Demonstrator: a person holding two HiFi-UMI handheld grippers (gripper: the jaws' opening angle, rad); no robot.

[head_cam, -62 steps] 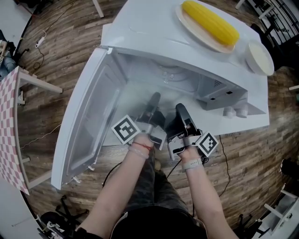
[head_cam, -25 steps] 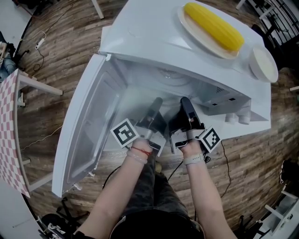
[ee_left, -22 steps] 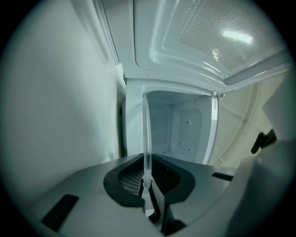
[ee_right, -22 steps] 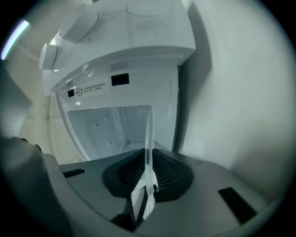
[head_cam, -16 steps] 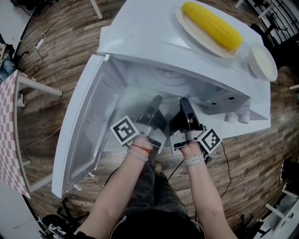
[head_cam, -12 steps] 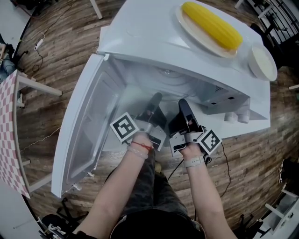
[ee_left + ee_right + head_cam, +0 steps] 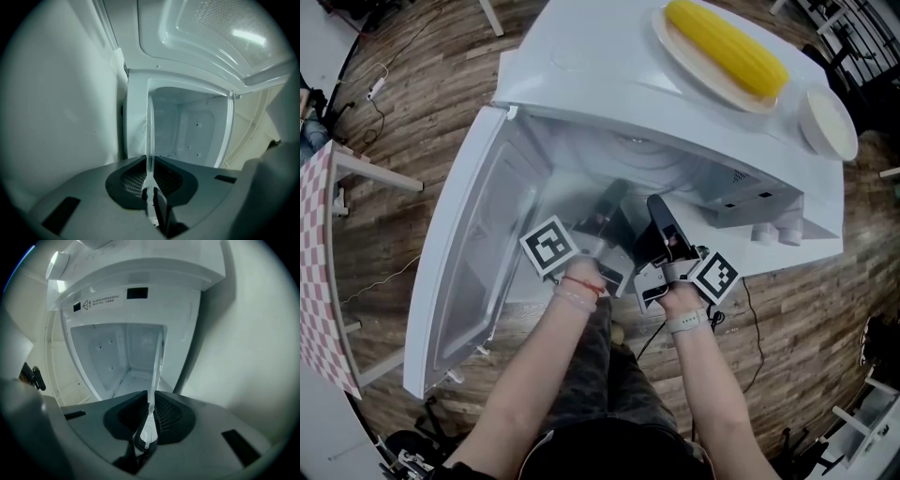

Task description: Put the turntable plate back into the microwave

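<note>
Step in hand: insertion. Both grippers sit at the mouth of the microwave (image 7: 600, 75), door (image 7: 473, 253) swung open to the left, plate not seated yet

Left hand-held gripper (image 7: 150, 190) is clamped on the rim of the turntable plate (image 7: 150, 136). The glass shows edge-on, running out from between the jaws toward the cavity (image 7: 192, 131). Right hand-held gripper (image 7: 149, 423) has the same thin pinch on the rim at its side, with the glass edge in line with the cavity floor. So the plate is carried between the two, just in front of the opening. In the head view the clear glass barely shows

Next move, my read: push both hands in together and keep the plate from tipping. Clear the opening's sides, then lower it onto the centre of the floor. Drive hub isn't visible from here, so centring needs care. Open the jaws only once the glass sits flat

Corn (image 7: 727, 42) and bowl (image 7: 827, 117) sit on top of the microwave, so avoid jolting the housing
</note>
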